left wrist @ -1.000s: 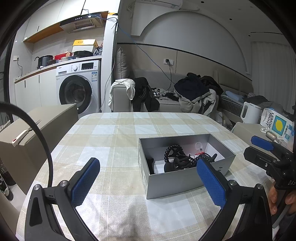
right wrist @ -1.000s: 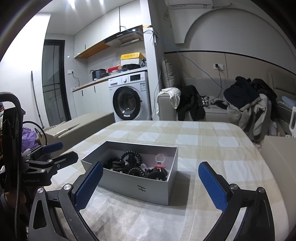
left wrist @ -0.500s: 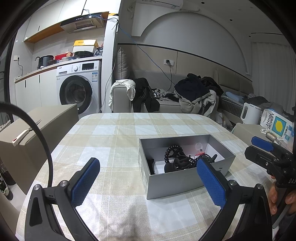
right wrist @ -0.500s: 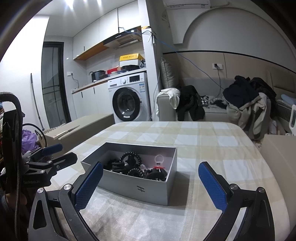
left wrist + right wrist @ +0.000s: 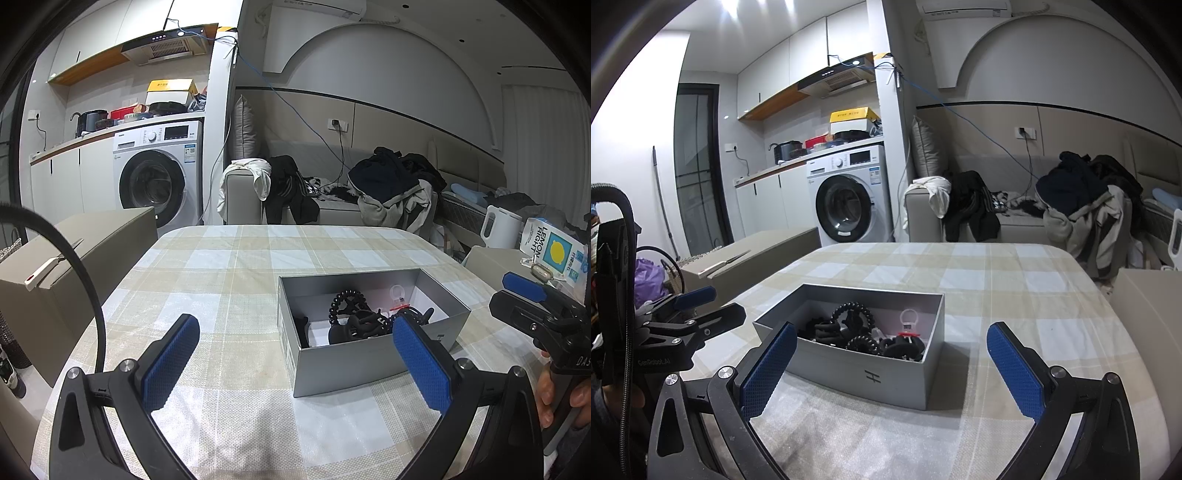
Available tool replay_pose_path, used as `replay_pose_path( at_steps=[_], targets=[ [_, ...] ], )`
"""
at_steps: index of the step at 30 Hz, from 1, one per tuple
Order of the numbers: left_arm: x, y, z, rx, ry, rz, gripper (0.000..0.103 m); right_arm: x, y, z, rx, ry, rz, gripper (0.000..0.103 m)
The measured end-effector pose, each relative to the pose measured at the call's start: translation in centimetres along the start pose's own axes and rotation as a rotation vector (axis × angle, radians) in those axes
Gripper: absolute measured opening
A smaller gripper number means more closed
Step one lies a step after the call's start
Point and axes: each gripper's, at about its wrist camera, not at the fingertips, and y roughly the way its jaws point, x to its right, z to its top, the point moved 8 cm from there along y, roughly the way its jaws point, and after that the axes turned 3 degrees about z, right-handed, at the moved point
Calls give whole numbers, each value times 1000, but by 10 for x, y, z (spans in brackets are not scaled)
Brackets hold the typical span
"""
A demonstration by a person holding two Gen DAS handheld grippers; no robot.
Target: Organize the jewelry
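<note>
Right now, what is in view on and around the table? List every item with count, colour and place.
box: one, grey, open, on the table
hair ties: several, black, coiled, in the box
clear ring: one, with a red piece below, in the box
tablecloth: one, beige and white check, over the table
carton: one, brown, left of the table
washer: one, white, back left
sofa: one, grey, heaped with clothes
kettle: one, white, right
left gripper: blue pads, open, empty
right gripper: blue pads, open, empty

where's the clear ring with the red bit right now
In the right wrist view the clear ring sits inside the grey box, toward its far right corner, just right of the black coiled hair ties.
</note>
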Motion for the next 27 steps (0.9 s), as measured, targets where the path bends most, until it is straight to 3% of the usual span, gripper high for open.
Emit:
replay_pose_path(
  at_steps=[27],
  targets=[
    [-3, 0, 5, -3, -12, 8, 102, 0, 1, 0, -2, 0, 1, 103]
  ],
)
